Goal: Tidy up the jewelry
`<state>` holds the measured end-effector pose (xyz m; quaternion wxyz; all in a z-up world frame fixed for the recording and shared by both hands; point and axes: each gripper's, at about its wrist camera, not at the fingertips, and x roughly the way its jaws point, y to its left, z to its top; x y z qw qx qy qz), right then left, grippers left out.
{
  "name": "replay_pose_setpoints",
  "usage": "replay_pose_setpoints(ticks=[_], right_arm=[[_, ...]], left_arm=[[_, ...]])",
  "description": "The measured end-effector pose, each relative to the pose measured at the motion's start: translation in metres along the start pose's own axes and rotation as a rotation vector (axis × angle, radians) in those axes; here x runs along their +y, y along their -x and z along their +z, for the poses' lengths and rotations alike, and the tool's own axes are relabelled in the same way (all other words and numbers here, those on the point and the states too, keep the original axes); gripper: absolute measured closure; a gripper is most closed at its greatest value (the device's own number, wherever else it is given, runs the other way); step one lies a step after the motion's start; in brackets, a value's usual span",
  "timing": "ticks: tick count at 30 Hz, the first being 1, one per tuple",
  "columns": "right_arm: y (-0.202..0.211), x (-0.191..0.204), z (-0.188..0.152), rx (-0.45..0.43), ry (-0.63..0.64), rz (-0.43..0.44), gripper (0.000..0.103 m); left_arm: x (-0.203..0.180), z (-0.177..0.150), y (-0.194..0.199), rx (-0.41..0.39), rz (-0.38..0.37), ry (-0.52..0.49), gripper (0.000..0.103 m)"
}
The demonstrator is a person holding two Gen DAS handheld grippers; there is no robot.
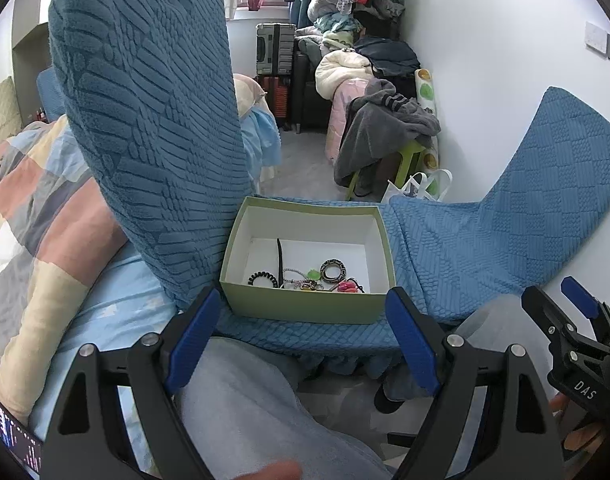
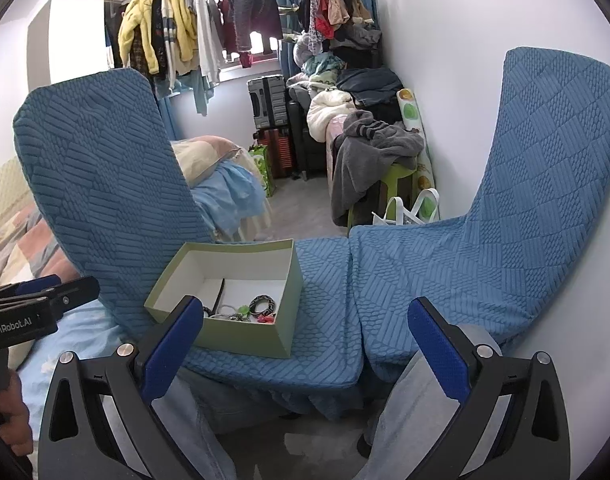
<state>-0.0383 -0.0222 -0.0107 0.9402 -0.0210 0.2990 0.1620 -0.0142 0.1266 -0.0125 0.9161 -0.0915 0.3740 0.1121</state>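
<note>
Your left gripper (image 1: 305, 328) and right gripper (image 2: 305, 344) both tilt downward, jaws wide and empty, hovering above your knees. Two blue-covered chairs (image 2: 485, 248) stand ahead; the green box (image 1: 305, 304) on the left seat holds the jewelry (image 1: 305, 278).

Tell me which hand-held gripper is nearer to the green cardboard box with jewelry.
Left. The left hand-held gripper is directly before the green cardboard box; the right hand-held gripper is off to its right.

Green box (image 2: 241, 334) on blue cushion (image 2: 325, 320), jewelry (image 2: 261, 306) perhaps tangled
</note>
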Motion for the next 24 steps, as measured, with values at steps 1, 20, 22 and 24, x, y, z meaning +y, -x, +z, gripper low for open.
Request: replay_pose_setpoints(ticks=[1,20,22,24], right_arm=[[-0.0001,-0.0005,-0.0001,0.001,0.001,0.000,0.000],[0.0015,0.0003,-0.0003,0.009,0.039,-0.020,0.000],[0.0009,-0.0004,-0.0007,0.011,0.037,-0.019,0.000],[0.0007,-0.0017,-0.0001,0.013,0.035,-0.018,0.000]], left_arm=[[0.0001,-0.0001,-0.0003,-0.001,0.003,0.001,0.019],[-0.0018,-0.0065,0.0043,0.006,0.003,-0.009,0.019],[-0.0026,-0.0066,0.0058,0.008,0.000,-0.012,0.019],[-0.0039,-0.0058,0.0063,0.010,0.001,-0.018,0.019]])
